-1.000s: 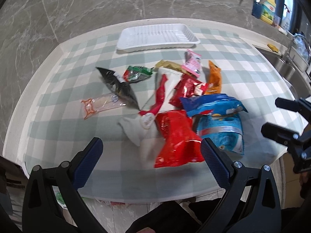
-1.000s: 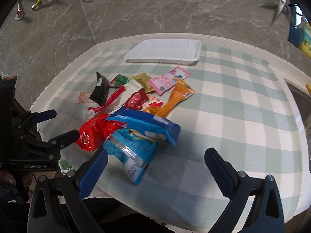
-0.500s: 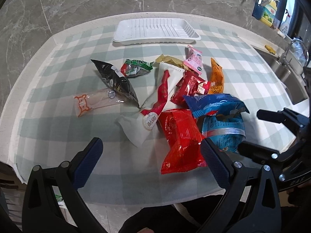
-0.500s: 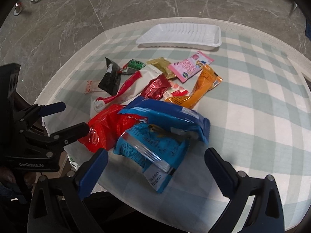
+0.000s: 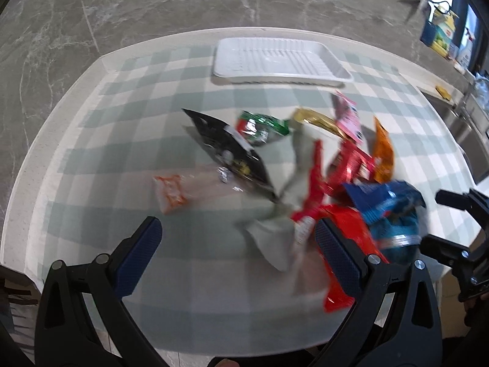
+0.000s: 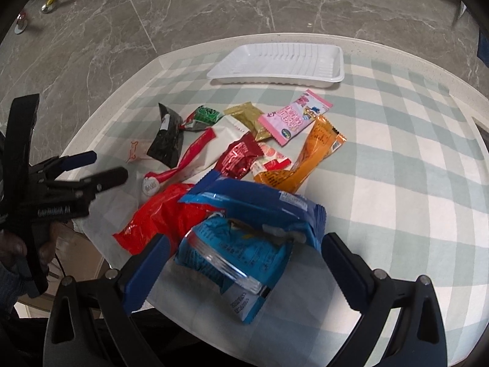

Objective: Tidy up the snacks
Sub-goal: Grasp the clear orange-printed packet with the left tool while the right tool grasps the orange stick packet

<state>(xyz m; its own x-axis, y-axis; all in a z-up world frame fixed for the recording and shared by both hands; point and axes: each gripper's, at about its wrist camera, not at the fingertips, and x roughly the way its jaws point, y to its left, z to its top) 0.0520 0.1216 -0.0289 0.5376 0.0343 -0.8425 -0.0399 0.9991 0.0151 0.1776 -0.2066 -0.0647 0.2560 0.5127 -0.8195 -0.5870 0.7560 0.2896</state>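
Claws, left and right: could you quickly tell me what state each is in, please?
Left claw: open, holding nothing.
Right claw: open, holding nothing, over the blue snack bag.

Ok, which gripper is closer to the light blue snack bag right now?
Right. The right gripper straddles the light blue snack bag; the left gripper hovers over the cloth beside the pile.

Grey marbled floor tiles (image 6: 214, 9) around a pale counter (image 5: 382, 38) under green-checked cloth (image 6: 412, 153).

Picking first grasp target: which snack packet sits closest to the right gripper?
The light blue packet, lying between the right gripper fingers; all others lie farther back.
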